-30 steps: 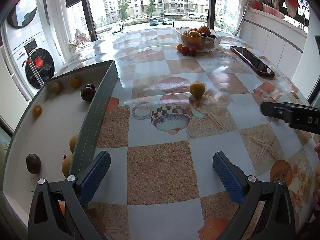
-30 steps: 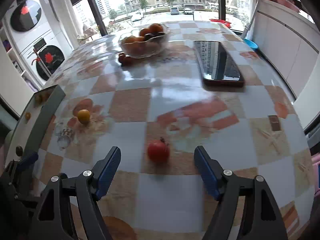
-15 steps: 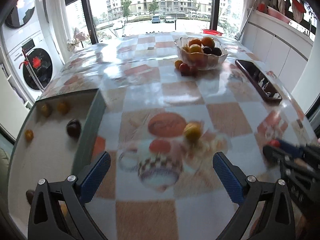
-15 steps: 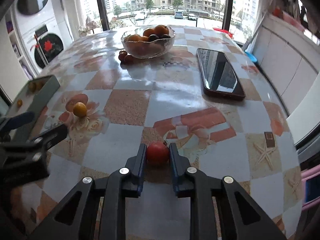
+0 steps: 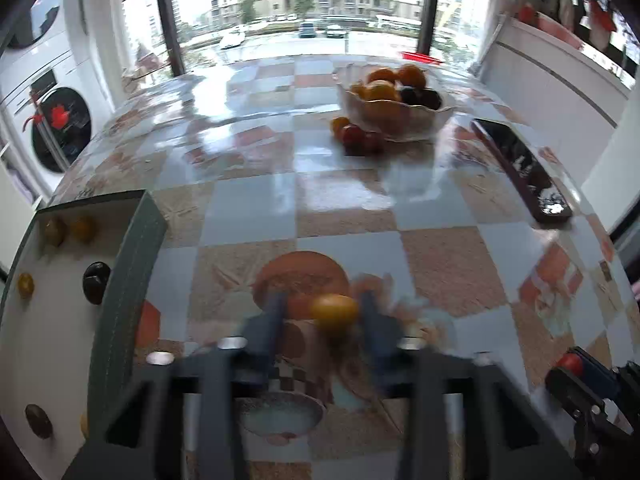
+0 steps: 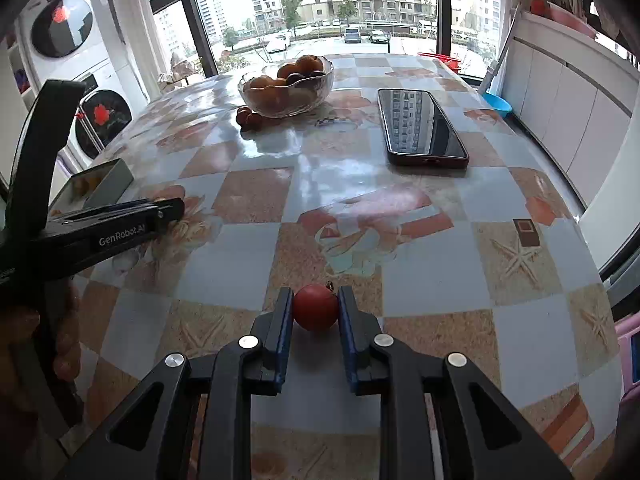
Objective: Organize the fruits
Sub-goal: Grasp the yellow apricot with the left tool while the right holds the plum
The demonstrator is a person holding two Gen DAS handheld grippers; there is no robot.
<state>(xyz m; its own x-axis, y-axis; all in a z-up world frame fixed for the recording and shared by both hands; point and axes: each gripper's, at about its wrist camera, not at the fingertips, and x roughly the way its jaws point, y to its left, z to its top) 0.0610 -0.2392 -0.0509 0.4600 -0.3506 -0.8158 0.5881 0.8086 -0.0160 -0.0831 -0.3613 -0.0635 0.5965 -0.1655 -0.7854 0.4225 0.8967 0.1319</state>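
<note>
Left wrist view gives me the patterned tabletop (image 5: 344,208) first, its checkered cloth filling most of my picture. At my left sits the green-walled tray (image 5: 132,280), with several small fruits lying on its white floor, among them a dark plum (image 5: 96,282). Far across the tabletop stands the glass bowl (image 5: 394,110), heaped with oranges and dark fruit, and a few little red and orange fruits touch its near side. A phone (image 6: 420,128) lies flat to the right of that bowl. My left gripper (image 5: 326,314) is smeared by motion blur; its jaws stand close on either side of the yellow-orange fruit (image 5: 334,311), but I cannot tell whether they actually press it. In the right wrist picture my right gripper (image 6: 316,308) has its jaws closed on the red tomato (image 6: 315,306), both blue pads touching its sides, with the tomato at the tabletop near the front edge. That tomato also peeks out at the lower right of my left view.
</note>
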